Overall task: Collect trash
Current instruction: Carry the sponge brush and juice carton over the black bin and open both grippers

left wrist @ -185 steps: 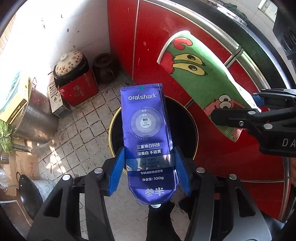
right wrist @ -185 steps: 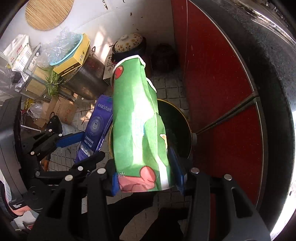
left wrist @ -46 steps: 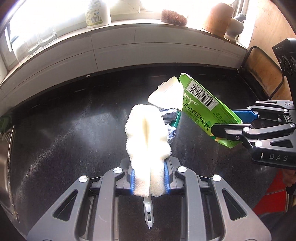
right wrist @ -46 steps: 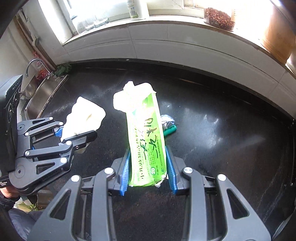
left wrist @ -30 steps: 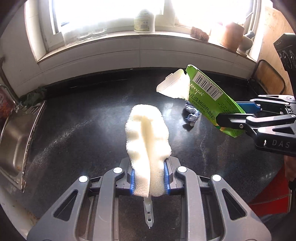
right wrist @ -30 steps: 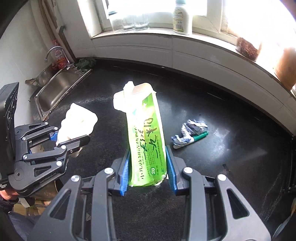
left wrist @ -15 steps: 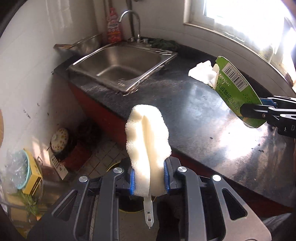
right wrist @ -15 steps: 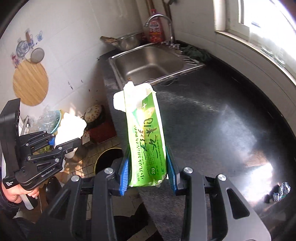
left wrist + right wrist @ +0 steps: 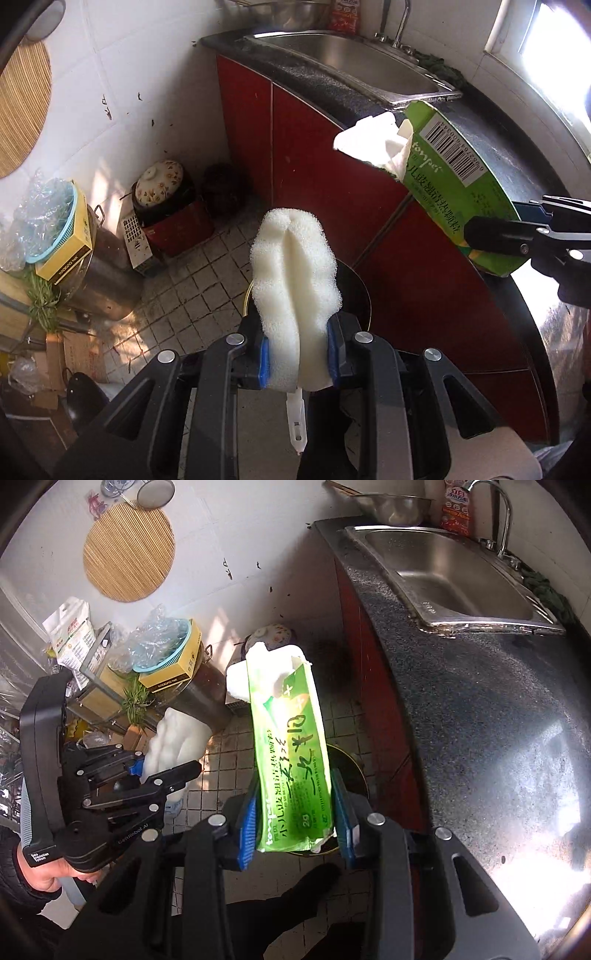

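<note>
Trash bin (image 9: 360, 291) sits on the floor tiles by the red cabinet (image 9: 332, 177). Right gripper (image 9: 295, 812) is clamped on the green carton (image 9: 291, 760), left gripper (image 9: 297, 350) squeezing the white sponge (image 9: 293, 280), both above it.

Tiled floor (image 9: 192, 280) seen below; black bin (image 9: 351, 771), lidded crock (image 9: 159, 181), steel pot (image 9: 107, 273) stood on it.
</note>
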{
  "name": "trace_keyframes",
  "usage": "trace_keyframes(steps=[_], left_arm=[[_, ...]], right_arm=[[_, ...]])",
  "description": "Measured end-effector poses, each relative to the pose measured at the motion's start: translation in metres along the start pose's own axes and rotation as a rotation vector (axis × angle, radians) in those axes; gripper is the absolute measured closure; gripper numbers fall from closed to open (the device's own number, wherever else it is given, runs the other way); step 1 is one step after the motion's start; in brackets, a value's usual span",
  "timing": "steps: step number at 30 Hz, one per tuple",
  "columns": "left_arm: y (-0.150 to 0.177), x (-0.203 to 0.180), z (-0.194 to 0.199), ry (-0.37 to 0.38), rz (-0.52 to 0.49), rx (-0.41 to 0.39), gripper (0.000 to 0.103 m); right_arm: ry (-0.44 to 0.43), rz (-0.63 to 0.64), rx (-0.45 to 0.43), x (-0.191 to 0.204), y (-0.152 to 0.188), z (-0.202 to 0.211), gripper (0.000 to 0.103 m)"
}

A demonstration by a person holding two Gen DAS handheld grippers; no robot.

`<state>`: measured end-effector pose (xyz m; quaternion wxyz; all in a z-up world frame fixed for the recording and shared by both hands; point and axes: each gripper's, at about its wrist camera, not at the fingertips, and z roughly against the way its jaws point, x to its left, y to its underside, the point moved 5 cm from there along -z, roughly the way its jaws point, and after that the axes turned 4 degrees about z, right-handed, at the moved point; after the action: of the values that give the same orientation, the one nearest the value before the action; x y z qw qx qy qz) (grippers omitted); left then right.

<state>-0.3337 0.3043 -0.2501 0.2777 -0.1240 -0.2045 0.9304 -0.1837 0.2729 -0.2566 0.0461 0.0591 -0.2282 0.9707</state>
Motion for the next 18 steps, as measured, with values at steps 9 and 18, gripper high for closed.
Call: trace_keyframes(steps=[9, 18], left_arm=[[0.03, 0.014, -0.095, 0.041, 0.046, 0.087, 0.08], [0.042, 0.021, -0.131, 0.074, 0.079, 0.147, 0.079]], right_arm=[[0.016, -0.026, 0.131, -0.011, 0.026, -0.1, 0.067], [0.003, -0.073, 0.206, -0.024, 0.039, -0.136, 0.066]])
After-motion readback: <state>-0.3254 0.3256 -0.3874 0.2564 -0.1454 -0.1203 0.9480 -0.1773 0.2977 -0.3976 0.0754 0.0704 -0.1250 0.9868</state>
